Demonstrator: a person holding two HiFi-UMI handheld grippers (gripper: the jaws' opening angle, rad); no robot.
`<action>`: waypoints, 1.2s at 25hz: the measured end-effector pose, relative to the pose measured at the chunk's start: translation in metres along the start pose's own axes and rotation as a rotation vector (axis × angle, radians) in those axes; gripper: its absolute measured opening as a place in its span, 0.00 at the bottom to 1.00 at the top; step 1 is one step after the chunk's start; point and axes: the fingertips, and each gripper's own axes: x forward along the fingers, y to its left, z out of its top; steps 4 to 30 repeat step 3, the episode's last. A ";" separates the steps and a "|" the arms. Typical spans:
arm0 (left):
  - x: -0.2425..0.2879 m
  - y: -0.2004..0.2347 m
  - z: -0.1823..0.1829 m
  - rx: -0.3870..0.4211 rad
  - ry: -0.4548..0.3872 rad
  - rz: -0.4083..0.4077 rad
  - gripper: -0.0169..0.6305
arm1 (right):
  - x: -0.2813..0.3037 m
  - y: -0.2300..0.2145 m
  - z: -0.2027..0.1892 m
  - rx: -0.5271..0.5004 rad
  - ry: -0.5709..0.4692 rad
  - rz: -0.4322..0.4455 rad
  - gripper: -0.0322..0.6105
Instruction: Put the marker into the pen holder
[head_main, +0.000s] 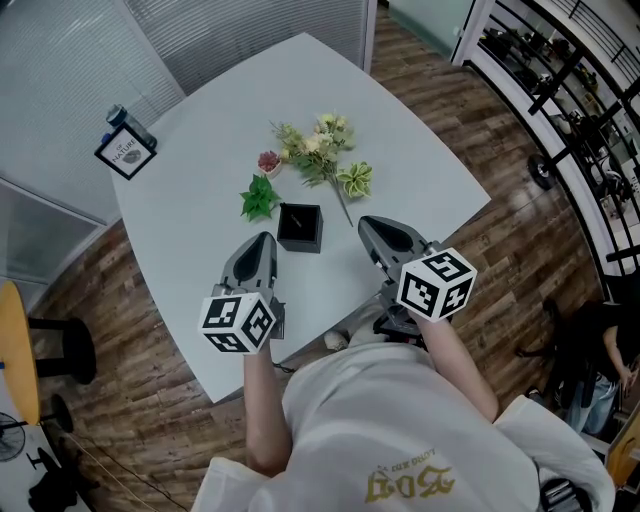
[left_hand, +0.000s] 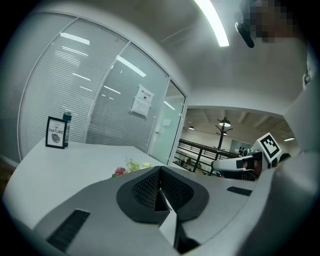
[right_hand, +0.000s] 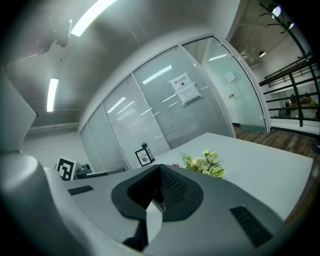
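Marker seemingly stands in pen holder, ahead of closed jaws.

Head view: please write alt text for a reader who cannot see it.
A person holds the left tongs and right tongs over a white table, either side of a black pen holder; flowers lie beyond it.

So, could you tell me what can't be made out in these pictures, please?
- Head view: the pen holder's contents are too small to tell.
- Left gripper view: the shut left gripper hides the pen holder.
- Right gripper view: the shut right gripper hides it too.
- Head view: the framed sign's smaller print is too small to read.
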 end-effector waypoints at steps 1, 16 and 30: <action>0.001 0.001 0.000 0.000 0.000 0.000 0.05 | 0.001 0.000 0.000 0.000 0.001 0.001 0.08; 0.003 0.003 0.000 -0.002 0.001 -0.001 0.05 | 0.004 -0.001 0.001 0.001 0.002 0.001 0.08; 0.003 0.003 0.000 -0.002 0.001 -0.001 0.05 | 0.004 -0.001 0.001 0.001 0.002 0.001 0.08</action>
